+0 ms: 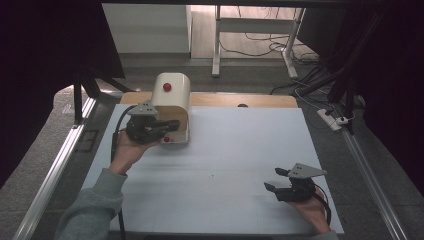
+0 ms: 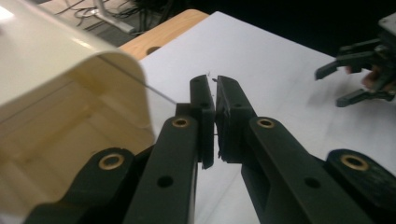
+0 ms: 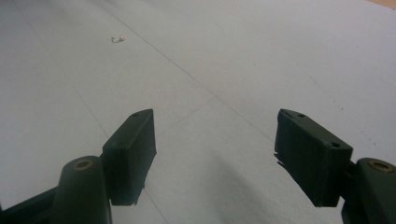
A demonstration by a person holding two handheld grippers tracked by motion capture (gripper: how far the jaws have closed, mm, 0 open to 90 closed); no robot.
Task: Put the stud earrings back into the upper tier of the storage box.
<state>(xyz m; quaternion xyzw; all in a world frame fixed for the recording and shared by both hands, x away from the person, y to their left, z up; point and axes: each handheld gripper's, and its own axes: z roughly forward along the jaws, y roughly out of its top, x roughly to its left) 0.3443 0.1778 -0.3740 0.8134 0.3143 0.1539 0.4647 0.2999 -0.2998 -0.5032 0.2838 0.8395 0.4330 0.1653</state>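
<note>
A cream box with a rounded top and a red knob stands at the back left of the white table. Its front is a thin clear flap with a second small red knob low down. My left gripper is at the box's front, and in the left gripper view its jaws are pressed together on the clear flap's edge beside the cream box. My right gripper hovers open near the front right, with nothing between its jaws. The right gripper also appears far off.
A tiny metal hook lies on the white sheet near the middle, small hook. A wooden strip borders the table's far edge. Beyond it are a desk frame, floor cables and a power strip.
</note>
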